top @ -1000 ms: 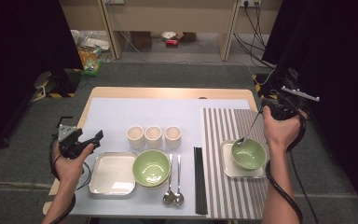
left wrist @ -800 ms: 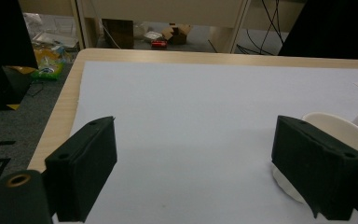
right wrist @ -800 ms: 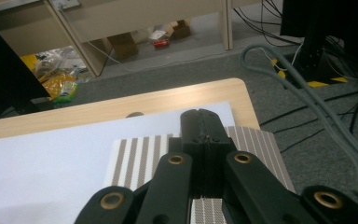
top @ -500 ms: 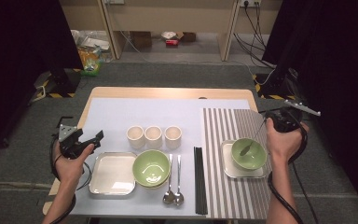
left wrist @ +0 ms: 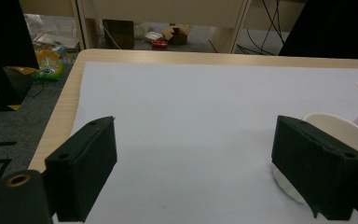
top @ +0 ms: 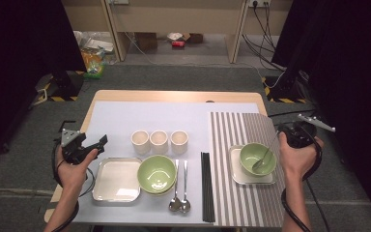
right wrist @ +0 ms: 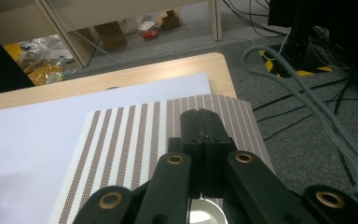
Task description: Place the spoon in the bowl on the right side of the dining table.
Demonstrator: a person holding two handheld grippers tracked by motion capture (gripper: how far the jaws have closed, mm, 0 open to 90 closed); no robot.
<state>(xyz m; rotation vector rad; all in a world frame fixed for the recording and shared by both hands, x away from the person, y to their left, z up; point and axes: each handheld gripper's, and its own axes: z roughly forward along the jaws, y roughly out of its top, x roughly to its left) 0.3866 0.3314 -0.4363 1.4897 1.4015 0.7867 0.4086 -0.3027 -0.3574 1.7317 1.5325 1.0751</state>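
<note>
From the high view, the right tool grips a spoon by its handle, probably to set it in the green bowl on the striped mat; the spoon's head lies inside the bowl, below-left of the tool.

Left gripper view: the left tool is wide open over the bench, holding nothing.

Right gripper view: the jaws are pressed together over the mat.

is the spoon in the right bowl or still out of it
In: the spoon leans inside the green bowl on the striped mat, handle rising toward the right gripper.
</note>
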